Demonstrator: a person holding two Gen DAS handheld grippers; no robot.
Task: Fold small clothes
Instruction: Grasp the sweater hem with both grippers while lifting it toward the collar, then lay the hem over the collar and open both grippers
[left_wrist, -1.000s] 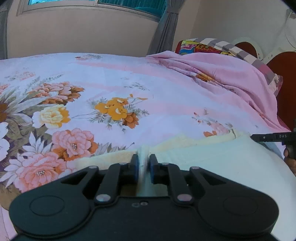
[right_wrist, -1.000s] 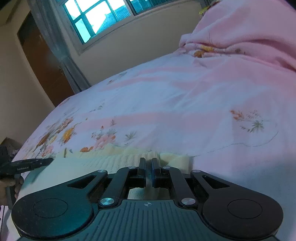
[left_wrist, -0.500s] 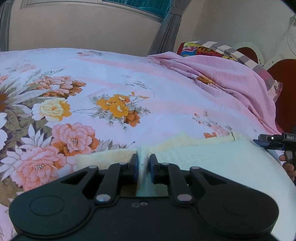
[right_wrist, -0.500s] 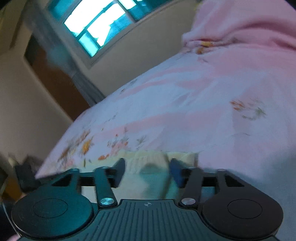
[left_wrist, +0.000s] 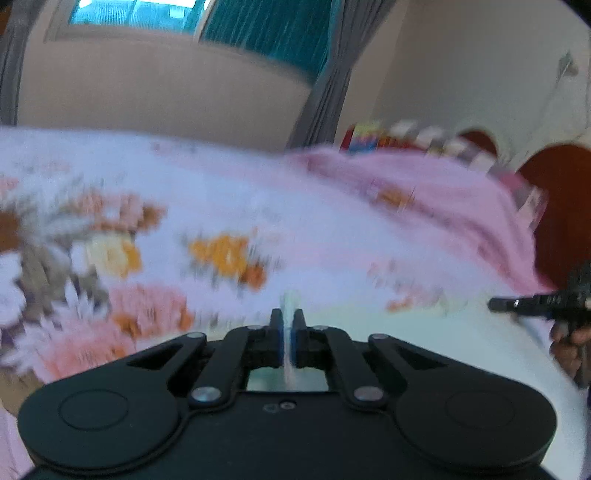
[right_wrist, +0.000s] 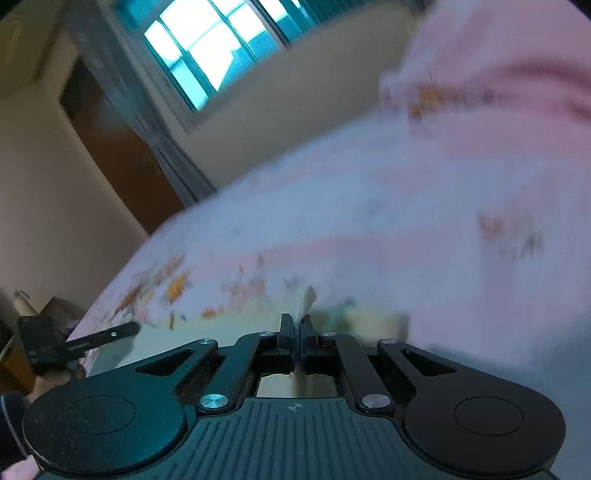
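Note:
A pale yellow-green small garment (left_wrist: 424, 332) lies on the floral bedsheet (left_wrist: 221, 206) in front of both grippers. My left gripper (left_wrist: 287, 334) is shut on a fold of the garment's edge, which sticks up between the pads. My right gripper (right_wrist: 297, 338) is shut on another pinch of the garment (right_wrist: 373, 321), with a tuft of cloth rising between its fingers. The right gripper's tip (left_wrist: 535, 304) shows at the right edge of the left wrist view. The left gripper (right_wrist: 85, 341) shows at the left of the right wrist view. Both views are motion-blurred.
A rumpled pink blanket (left_wrist: 424, 195) and striped pillows (left_wrist: 424, 134) lie at the head of the bed, by a wooden headboard (left_wrist: 561, 206). A window (right_wrist: 207, 48) with grey curtains and a brown door (right_wrist: 122, 147) stand beyond the bed.
My right gripper opened half a second ago and has now closed on the garment. Both grippers have lifted and tilted up, with the cloth pinched. The views have blurred.

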